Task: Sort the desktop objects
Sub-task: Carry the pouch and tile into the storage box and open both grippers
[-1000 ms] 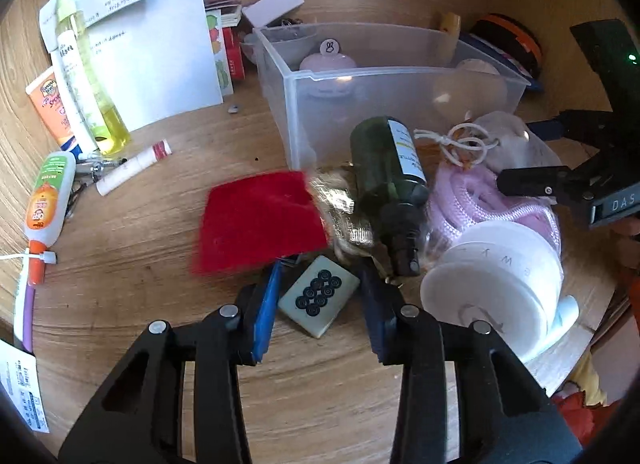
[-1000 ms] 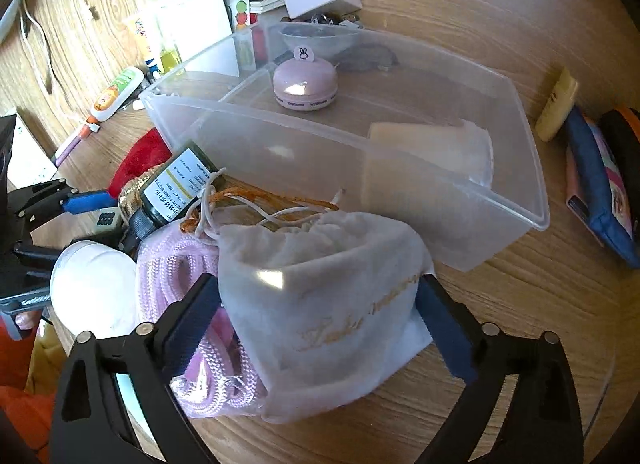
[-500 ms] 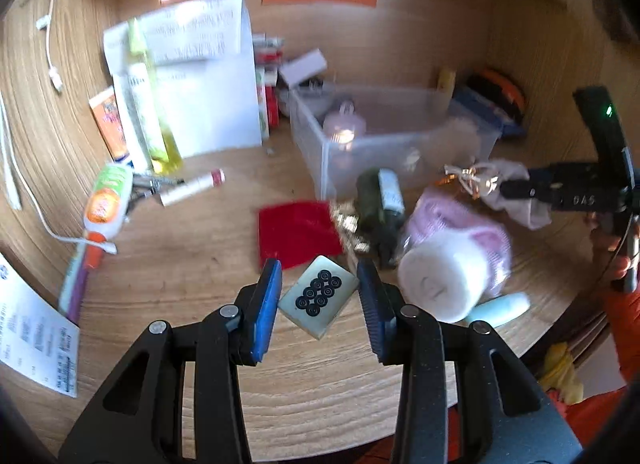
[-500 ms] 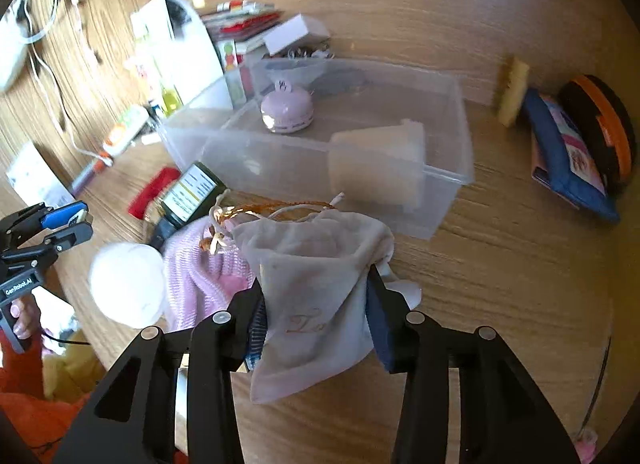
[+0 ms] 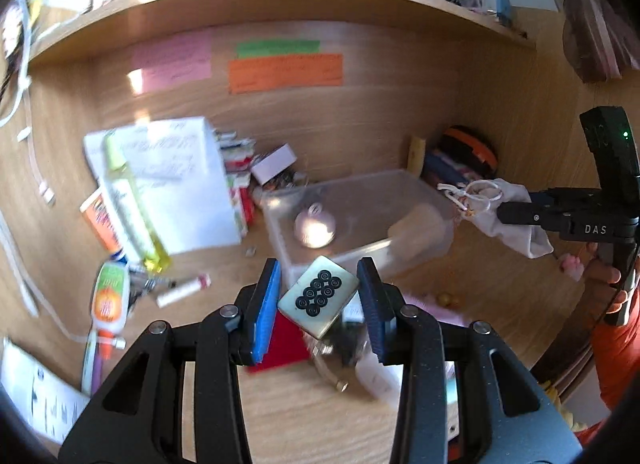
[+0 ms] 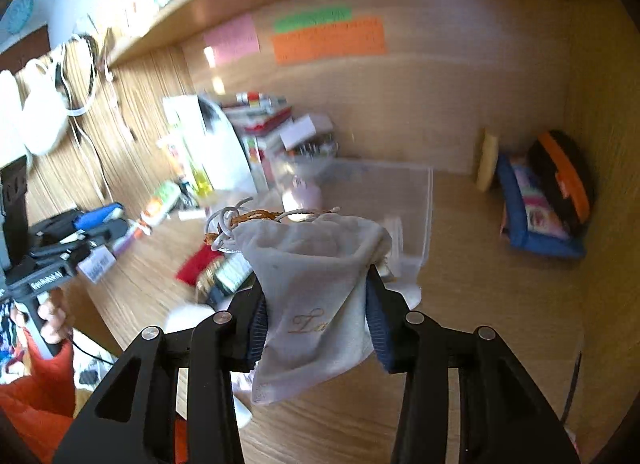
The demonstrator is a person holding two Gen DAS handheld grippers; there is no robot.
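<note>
both wrist views: raised, facing back wall | shared: clear bin (image 5: 360, 216) (image 6: 384, 200)

A pale square mahjong tile with eight black circles (image 5: 318, 299) sits tilted between blue finger pads (image 5: 267, 306), while a grey velvet drawstring pouch with gold lettering (image 6: 316, 296) hangs pinched between dark fingers (image 6: 376, 324).

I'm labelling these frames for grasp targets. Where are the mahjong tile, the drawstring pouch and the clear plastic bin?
mahjong tile (image 5: 318, 295): left wrist view, on its dotted face.
drawstring pouch (image 6: 316, 264): right wrist view, on the grey cloth body.
clear plastic bin (image 5: 360, 252): left wrist view, on its near wall.
</note>
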